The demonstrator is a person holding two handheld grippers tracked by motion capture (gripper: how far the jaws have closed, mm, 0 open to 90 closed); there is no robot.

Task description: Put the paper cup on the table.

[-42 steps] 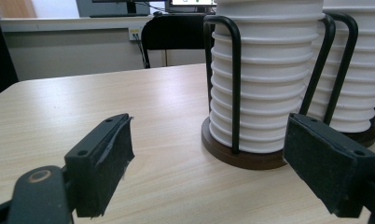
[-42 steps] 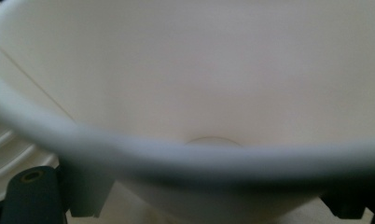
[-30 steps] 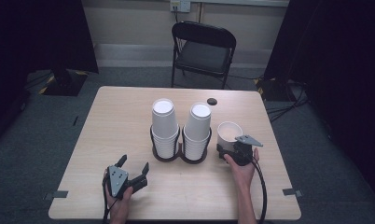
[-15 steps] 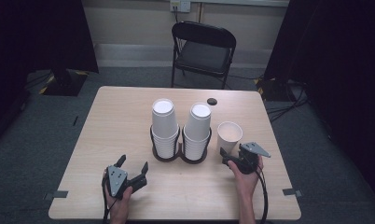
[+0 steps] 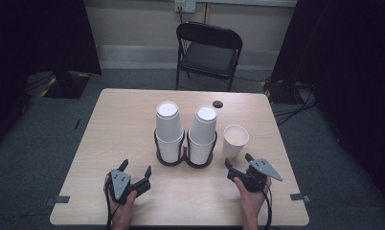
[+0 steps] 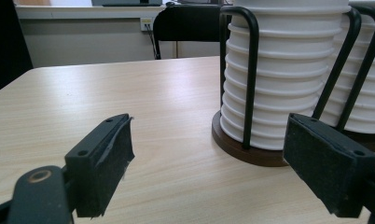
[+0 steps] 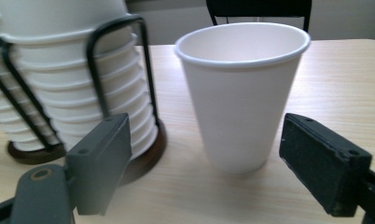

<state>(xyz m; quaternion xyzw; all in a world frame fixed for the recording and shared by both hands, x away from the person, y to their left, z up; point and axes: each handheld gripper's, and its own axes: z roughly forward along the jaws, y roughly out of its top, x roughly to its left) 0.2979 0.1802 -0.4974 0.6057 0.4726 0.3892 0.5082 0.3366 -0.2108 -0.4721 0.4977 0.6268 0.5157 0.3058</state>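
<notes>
Beside the right-hand cup stack, a single white paper cup stands upright, mouth up. My right gripper sits just short of it on the near side. It is open with nothing between its jaws, and they have just been closing. Two stacks of upside-down white cups sit in a black wire holder at the table's middle. My left gripper rests open at the near left, aimed at the left stack and apart from it.
A small dark round object lies on the wooden table behind the stacks. A black folding chair stands beyond the far edge. Cables lie on the floor at the right.
My right gripper has drawn back from the single cup toward the near edge, leaving the cup standing. The left gripper has not moved.
</notes>
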